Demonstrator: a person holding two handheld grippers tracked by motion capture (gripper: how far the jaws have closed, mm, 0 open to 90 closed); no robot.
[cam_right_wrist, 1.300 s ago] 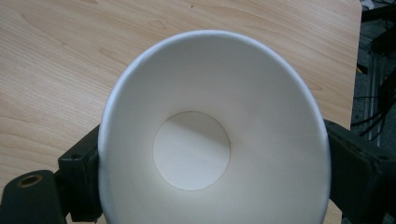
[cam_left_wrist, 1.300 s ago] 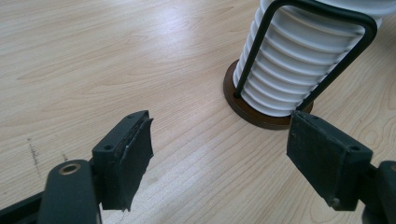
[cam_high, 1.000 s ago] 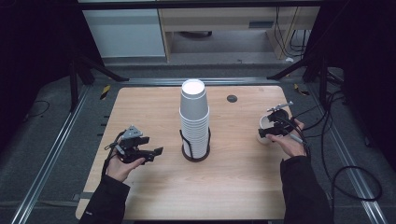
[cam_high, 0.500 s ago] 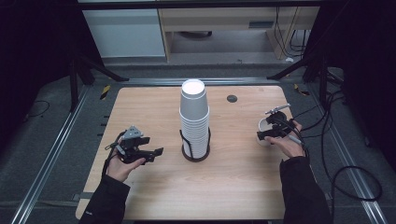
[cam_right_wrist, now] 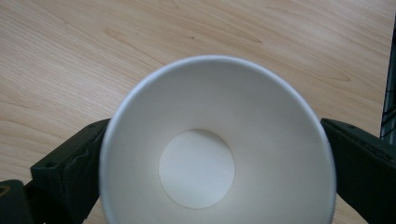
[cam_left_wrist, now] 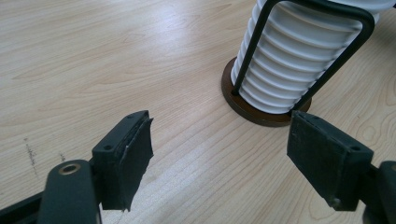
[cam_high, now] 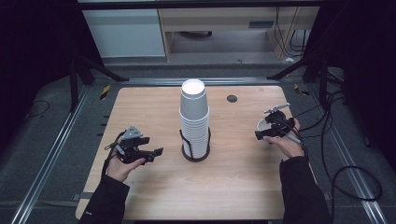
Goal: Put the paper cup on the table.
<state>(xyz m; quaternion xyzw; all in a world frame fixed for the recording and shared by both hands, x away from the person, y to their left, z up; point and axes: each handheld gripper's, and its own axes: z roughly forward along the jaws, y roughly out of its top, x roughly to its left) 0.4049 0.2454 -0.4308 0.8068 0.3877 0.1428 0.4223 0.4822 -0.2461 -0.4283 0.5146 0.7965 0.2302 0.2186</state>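
A tall stack of white paper cups (cam_high: 194,116) stands mouth down in a black wire holder (cam_high: 187,150) at the table's middle. The left gripper view shows the same stack (cam_left_wrist: 299,60) and the holder's brown base (cam_left_wrist: 261,114). My left gripper (cam_high: 152,147) hovers open to the left of the holder, and nothing is between its pads (cam_left_wrist: 128,154). At the right, a single white cup (cam_high: 262,127) stands mouth up on the table. My right gripper (cam_high: 264,124) straddles this cup (cam_right_wrist: 215,154). Its jaws have just been opening and stand wide on either side.
The wooden table (cam_high: 233,186) has a small dark round hole cover (cam_high: 232,98) at the back right. Metal rails (cam_high: 51,154) run along both sides. Cables (cam_high: 341,140) trail off the right edge.
The right gripper's jaws have spread apart around the single cup, which now shows more of its white rim. Both hands have stayed where they were.
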